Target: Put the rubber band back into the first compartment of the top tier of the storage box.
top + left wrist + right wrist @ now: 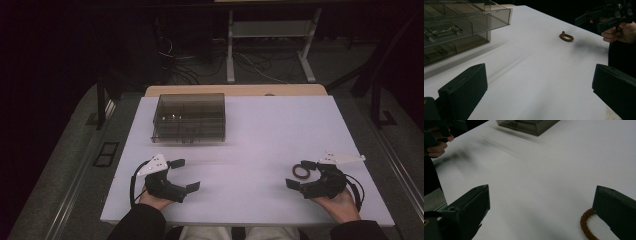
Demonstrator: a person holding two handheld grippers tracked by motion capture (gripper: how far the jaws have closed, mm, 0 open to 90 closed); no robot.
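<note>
Both pairs of black jaws stand wide apart with nothing between them. The right gripper (301, 174), held low over the near right part of the white table (260, 130), has one jaw just beside a small brown ring (300, 171) that lies flat on the tabletop. In the right gripper view, this ring (585, 224) looks like a twisted or braided cord; only an arc of it is visible, the rest cut off by the bottom edge and hidden behind the right-hand jaw, so whether the jaw touches it cannot be told. In the left gripper view the ring (566, 37) lies whole but small and far off, and its texture is hard to make out.

The left gripper (185, 174) sits near the table's front left, well apart from the ring, its jaws over bare tabletop. A hand grips each tool from below, and dark sleeves enter from the bottom edge.

Farther back on the left stands a smoky transparent box (189, 118) with inner compartments. Small shiny metal pieces (442, 32) rest inside; the tinted walls blur them, so what they are stays unclear. The left gripper view cuts the box off at its left and top edges.

Beyond the table the room is very dark; pale table legs (230, 47) and loose cables on the floor are faintly visible.
</note>
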